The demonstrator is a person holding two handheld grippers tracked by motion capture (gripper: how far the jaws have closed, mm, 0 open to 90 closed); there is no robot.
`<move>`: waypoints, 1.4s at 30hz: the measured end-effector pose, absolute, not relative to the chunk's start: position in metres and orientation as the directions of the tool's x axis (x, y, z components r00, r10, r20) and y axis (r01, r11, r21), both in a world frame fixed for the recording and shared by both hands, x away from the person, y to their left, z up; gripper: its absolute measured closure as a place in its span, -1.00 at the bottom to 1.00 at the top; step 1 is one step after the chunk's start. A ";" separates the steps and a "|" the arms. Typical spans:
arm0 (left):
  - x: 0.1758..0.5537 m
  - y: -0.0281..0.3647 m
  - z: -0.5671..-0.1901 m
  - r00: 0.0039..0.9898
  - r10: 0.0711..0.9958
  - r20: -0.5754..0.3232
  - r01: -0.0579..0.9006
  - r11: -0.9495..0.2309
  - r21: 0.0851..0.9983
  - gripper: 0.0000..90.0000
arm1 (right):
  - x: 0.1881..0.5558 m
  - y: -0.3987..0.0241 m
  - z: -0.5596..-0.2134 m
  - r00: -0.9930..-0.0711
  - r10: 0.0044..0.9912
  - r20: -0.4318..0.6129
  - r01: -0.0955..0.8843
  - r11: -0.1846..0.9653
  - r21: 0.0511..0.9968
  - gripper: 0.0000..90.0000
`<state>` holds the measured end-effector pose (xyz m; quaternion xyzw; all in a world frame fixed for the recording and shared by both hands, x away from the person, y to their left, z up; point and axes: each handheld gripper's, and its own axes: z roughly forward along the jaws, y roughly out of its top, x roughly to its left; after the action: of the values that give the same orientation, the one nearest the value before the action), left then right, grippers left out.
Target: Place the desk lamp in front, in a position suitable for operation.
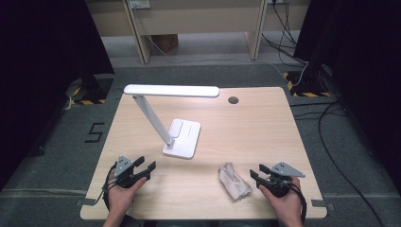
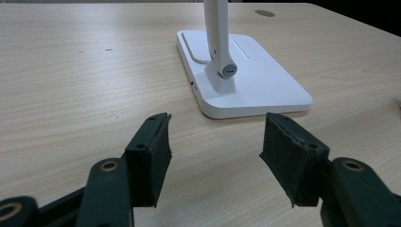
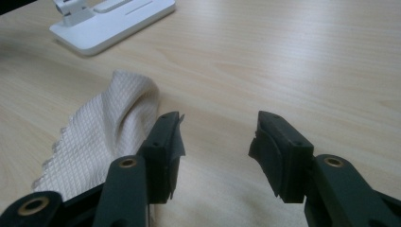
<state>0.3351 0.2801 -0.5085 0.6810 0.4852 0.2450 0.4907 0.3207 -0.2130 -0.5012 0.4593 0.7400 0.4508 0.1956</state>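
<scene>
At the near edge of the surface, both forearms are cut off by the bottom of the high view, so just the hands and wrists show. The left tongs sit low at the near left, pointing toward the lamp, the hand curled round them from behind. Their jaws stand wide apart with bare wood between, as the left gripper view shows; there the lamp's arm runs out of the top edge. The right tongs rest at the near right, aimed leftward at the cloth, jaws likewise wide and holding nothing. The crumpled cloth lies just beside their left jaw in the right gripper view, which partly covers it; whether they touch is unclear.
</scene>
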 end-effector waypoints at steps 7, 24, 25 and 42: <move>0.337 0.276 -0.508 0.425 0.890 -0.163 0.433 -0.042 0.900 -0.08 | 0.319 -0.208 -0.499 -0.521 0.842 0.136 0.510 0.180 0.841 0.31; 0.397 0.253 -0.464 0.456 0.874 -0.166 0.393 -0.030 0.919 -0.15 | 0.318 -0.197 -0.495 -0.558 0.823 0.110 0.486 0.216 0.847 0.31; 0.399 0.253 -0.463 0.456 0.875 -0.166 0.392 -0.030 0.919 -0.15 | 0.318 -0.197 -0.495 -0.557 0.823 0.110 0.486 0.216 0.847 0.30; 0.425 0.249 -0.445 0.430 0.886 -0.173 0.367 0.004 0.930 -0.06 | 0.319 -0.198 -0.496 -0.556 0.825 0.103 0.484 0.220 0.847 0.28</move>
<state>0.4245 0.2491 -0.4450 0.6613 0.4736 0.2466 0.5269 0.3193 -0.1980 -0.4962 0.4316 0.7578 0.4514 0.1888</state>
